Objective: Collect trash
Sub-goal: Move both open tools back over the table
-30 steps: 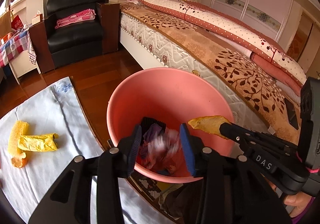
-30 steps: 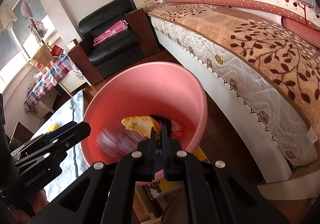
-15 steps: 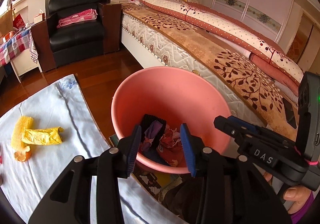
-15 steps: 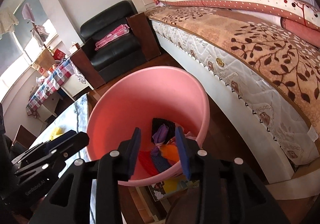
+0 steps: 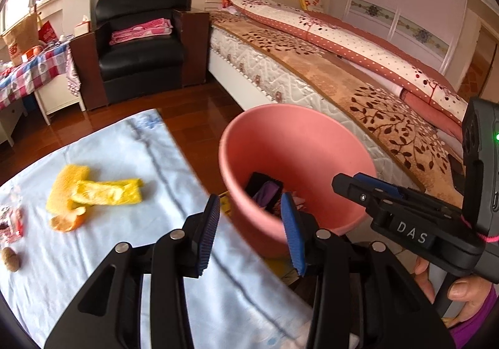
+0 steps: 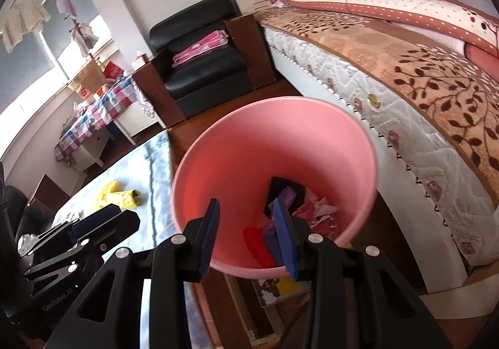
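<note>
A pink bin (image 5: 312, 143) stands on the floor between the table and the bed; it also shows in the right wrist view (image 6: 249, 146). It holds crumpled wrappers and a black piece (image 6: 287, 190). My left gripper (image 5: 251, 235) is open and empty above the table's right edge. My right gripper (image 6: 248, 235) is open and empty over the bin's near rim; it also shows from the side in the left wrist view (image 5: 358, 185). On the pale blue cloth (image 5: 124, 255) lie a yellow wrapper (image 5: 109, 193), a yellow sponge-like piece (image 5: 64, 185), an orange peel (image 5: 67, 221), a brown nut (image 5: 11, 258) and a red-white wrapper (image 5: 11, 221).
A bed (image 5: 343, 74) runs along the right. A black armchair (image 5: 140, 46) stands at the back, next to a checked-cloth side table (image 5: 28, 71). Wooden floor (image 5: 193, 118) lies between the table and the bed. Papers (image 6: 280, 289) lie under the bin.
My right gripper opened and dropped the orange peel into the bin. The left gripper's wrapper also fell in. My left gripper has swung left, toward the table.
</note>
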`<state>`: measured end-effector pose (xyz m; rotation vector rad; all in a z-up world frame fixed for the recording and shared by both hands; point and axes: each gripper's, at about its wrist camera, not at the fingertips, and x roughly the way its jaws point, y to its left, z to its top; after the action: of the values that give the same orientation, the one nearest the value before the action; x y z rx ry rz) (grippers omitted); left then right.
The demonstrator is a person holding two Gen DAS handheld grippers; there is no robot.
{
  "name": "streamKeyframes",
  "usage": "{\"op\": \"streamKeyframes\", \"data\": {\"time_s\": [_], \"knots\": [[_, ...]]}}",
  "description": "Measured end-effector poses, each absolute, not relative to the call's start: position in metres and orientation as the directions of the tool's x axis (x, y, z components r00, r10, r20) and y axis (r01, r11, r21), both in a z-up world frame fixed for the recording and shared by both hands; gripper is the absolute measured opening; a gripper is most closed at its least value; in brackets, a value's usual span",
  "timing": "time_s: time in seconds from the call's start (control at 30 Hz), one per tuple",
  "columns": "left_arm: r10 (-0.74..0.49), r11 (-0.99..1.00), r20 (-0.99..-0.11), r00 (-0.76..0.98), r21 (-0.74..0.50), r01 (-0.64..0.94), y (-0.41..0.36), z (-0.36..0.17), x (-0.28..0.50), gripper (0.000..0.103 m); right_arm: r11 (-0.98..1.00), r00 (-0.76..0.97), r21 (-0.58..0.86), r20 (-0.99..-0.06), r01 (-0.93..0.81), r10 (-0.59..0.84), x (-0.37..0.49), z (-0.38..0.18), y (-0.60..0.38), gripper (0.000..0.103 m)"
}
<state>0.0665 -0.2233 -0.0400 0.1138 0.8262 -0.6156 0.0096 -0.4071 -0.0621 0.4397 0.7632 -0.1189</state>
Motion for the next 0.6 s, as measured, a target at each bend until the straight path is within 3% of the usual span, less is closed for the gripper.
{"op": "streamKeyframes", "data": {"time_s": [0.6], "knots": [[-0.355, 0.908, -0.725, 0.591, -0.116, 0.403, -0.116, -0.047, 0.072, 0.041, 0.955, 0.694, 0.296, -0.693, 0.023, 0.198, 0.036, -0.056, -0.313, 0.04]]}}
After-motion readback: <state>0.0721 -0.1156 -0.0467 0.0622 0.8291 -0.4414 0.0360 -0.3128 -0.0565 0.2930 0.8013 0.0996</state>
